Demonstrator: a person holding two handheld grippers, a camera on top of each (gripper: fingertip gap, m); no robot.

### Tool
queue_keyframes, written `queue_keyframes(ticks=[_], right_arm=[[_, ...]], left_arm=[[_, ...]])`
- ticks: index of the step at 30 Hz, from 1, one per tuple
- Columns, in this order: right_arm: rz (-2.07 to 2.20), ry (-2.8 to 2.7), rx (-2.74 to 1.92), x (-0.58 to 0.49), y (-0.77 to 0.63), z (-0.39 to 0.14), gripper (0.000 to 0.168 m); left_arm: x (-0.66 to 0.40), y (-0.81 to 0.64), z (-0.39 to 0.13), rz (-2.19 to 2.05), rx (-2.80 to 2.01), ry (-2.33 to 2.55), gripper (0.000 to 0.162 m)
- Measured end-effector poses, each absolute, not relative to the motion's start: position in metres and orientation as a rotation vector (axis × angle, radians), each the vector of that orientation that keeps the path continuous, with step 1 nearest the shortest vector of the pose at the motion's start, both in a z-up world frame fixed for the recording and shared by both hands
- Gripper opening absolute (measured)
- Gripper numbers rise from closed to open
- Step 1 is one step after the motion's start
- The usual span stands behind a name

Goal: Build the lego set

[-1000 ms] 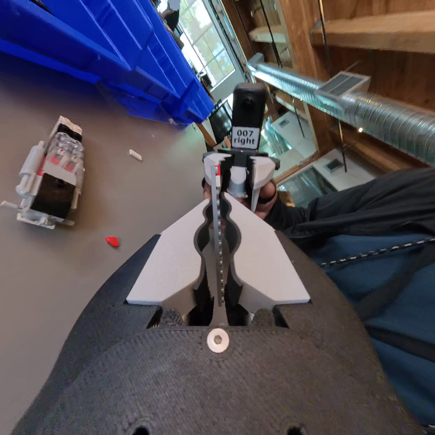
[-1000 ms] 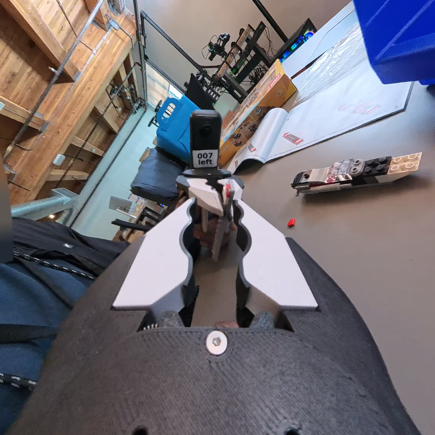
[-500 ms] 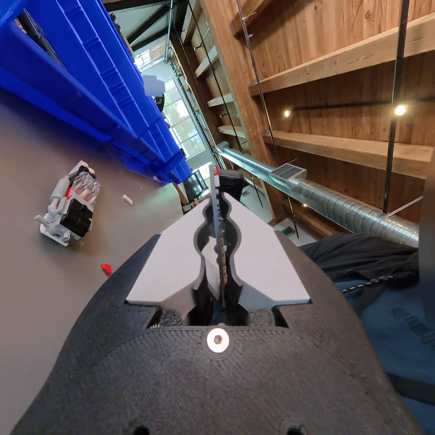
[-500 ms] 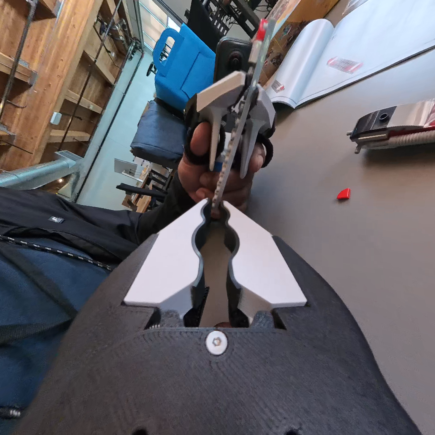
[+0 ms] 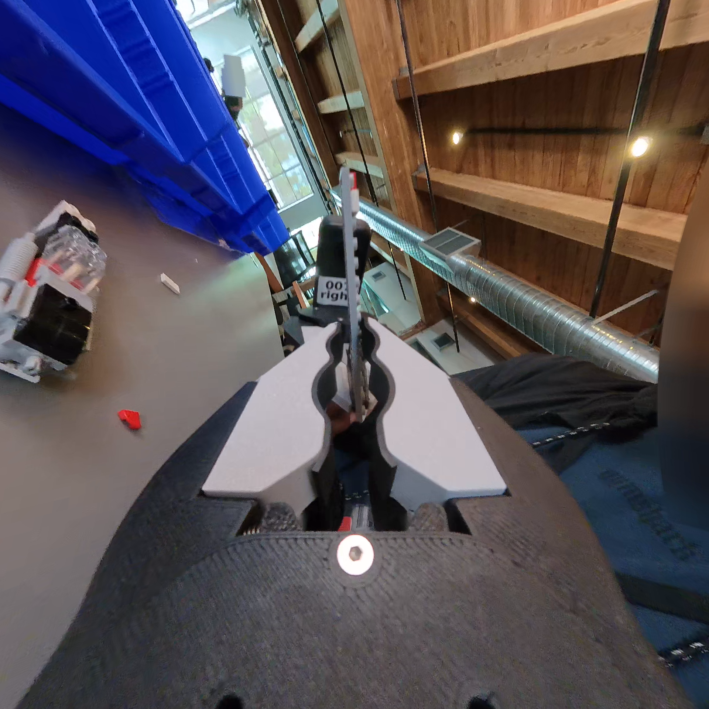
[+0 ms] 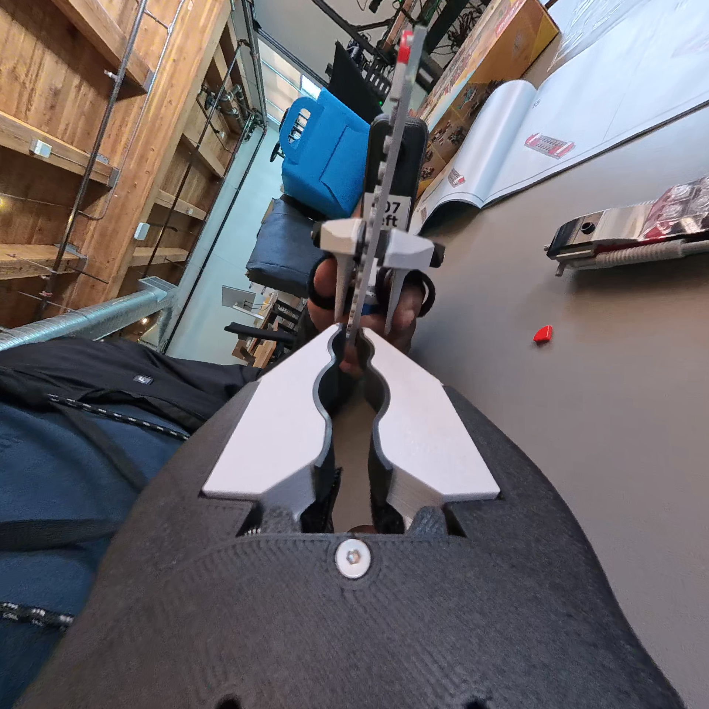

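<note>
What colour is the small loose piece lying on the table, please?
Red; it shows best in the right wrist view.

Left gripper (image 5: 355, 337) and right gripper (image 6: 351, 333) face each other tip to tip above the table, both closed on a thin grey plate (image 6: 387, 184).

A long, thin grey studded plate (image 5: 352, 291), red-tipped at one end, is held edge-on above the table. A partly built white, black and clear brick model (image 5: 46, 295) and a small red piece (image 5: 129, 418) lie apart; a white sliver (image 5: 170, 283), perhaps a tile, is seen farther off.
</note>
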State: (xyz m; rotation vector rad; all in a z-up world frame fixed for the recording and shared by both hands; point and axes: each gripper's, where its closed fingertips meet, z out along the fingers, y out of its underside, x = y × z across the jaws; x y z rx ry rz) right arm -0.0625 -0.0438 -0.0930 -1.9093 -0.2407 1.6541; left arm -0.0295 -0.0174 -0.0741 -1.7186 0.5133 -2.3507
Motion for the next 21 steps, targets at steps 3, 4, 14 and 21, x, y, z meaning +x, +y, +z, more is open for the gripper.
queue_keyframes(ticks=[3,4,14,21], right_arm=[[1.658,-0.268,-1.948,-0.0607,-0.0450,-0.0950,0.004],[1.670,-0.280,-1.957,-0.0611,-0.0464,-0.0947,0.004],[1.684,-0.325,-1.995,-0.0563,-0.0473,-0.0945,0.004],[1.709,-0.306,-1.992,-0.0544,-0.0469,-0.0954,0.004]], left_arm=[[-0.0275,-0.0216,-0.0762,-2.348,-1.734,0.543,0.009],[-0.0276,-0.0219,-0.0763,-2.348,-1.735,0.547,0.008],[-0.0284,-0.0230,-0.0784,-2.353,-1.764,0.555,0.006],[-0.0281,-0.0239,-0.0816,-2.375,-1.797,0.541,0.008]])
